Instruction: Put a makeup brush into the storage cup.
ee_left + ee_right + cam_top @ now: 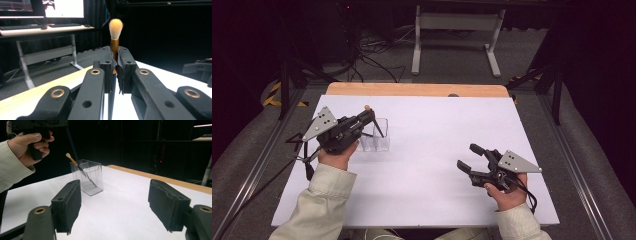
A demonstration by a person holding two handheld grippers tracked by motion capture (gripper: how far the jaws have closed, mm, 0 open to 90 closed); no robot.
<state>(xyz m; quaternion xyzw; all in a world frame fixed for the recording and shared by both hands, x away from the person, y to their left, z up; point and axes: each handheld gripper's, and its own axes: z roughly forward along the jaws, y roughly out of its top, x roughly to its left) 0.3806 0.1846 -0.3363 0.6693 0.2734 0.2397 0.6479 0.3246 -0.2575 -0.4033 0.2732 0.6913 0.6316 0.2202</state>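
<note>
A small brush with pale bristles (116, 25) and a gold ferrule is clamped between the pads of my left gripper (116, 63), which is shut on it. From above, that gripper (370, 115) hangs over a clear plastic container (377, 136) at the left of the white table, and the brush's dark handle (380, 129) slants down into it. My right gripper (466, 156) hovers low over the right side of the table, open with nothing between its pads (68, 203). Ahead of it in the right gripper view stands the container (90, 181) with the brush (71, 159) leaning in it.
The white tabletop (427, 150) has a wooden strip (417, 90) along its far edge. Beyond it stands a white desk frame (457, 35) on the floor with cables. Dark rails run along both sides of the table.
</note>
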